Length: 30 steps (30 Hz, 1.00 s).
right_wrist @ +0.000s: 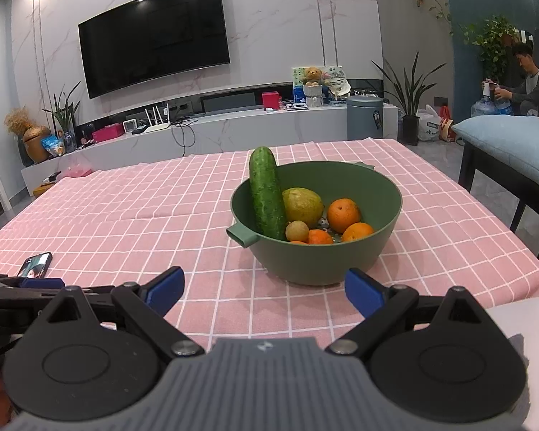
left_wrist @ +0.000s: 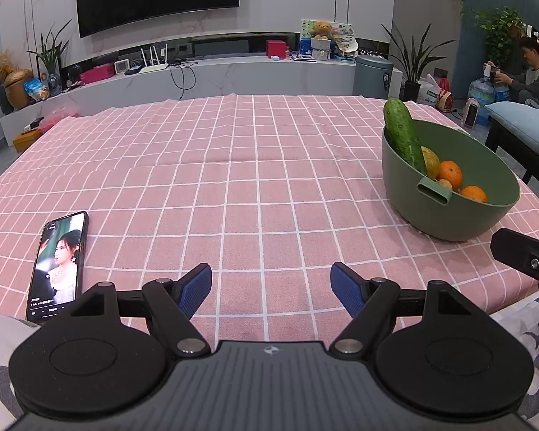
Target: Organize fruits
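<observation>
A green bowl (right_wrist: 323, 262) stands on the pink checked tablecloth (right_wrist: 125, 215). In it a cucumber (right_wrist: 267, 194) leans upright against the left rim, beside a yellow-green fruit (right_wrist: 303, 206), several oranges (right_wrist: 343, 213) and a small brown fruit (right_wrist: 297, 231). My right gripper (right_wrist: 264, 289) is open and empty, just in front of the bowl. My left gripper (left_wrist: 271, 287) is open and empty over bare cloth, left of the bowl (left_wrist: 449, 212). The cucumber (left_wrist: 404, 136) also shows in the left wrist view.
A phone (left_wrist: 59, 265) with a lit screen lies on the cloth at the front left. A chair with a blue cushion (right_wrist: 514, 147) stands right of the table. A TV wall and shelf are behind. A person (right_wrist: 524, 79) sits far right.
</observation>
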Tool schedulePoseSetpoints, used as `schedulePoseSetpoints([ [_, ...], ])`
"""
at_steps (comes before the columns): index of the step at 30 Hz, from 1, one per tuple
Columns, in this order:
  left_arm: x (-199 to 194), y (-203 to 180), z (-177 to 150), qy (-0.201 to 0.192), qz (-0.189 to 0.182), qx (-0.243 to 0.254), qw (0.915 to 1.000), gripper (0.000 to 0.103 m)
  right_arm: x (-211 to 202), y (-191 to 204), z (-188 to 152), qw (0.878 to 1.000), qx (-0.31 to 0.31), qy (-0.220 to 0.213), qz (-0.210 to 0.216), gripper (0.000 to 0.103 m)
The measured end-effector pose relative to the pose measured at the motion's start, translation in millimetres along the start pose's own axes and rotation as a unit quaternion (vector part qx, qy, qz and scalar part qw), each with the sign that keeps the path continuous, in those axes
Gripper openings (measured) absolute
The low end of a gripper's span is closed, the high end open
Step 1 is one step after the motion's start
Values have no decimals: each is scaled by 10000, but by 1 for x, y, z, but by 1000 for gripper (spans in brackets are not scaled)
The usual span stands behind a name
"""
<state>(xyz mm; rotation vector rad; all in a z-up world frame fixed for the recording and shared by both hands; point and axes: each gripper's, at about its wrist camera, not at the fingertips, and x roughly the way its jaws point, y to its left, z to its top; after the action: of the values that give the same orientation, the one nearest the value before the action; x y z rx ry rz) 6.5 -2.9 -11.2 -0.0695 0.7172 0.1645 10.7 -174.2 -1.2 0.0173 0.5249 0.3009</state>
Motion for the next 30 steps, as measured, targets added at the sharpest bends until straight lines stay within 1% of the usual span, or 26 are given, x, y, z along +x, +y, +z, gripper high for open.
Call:
schedulePoseSetpoints([
  [30,0,-1,0,15,-27,21,10000,88,0,1,-1,10000,-59,13,55,92],
])
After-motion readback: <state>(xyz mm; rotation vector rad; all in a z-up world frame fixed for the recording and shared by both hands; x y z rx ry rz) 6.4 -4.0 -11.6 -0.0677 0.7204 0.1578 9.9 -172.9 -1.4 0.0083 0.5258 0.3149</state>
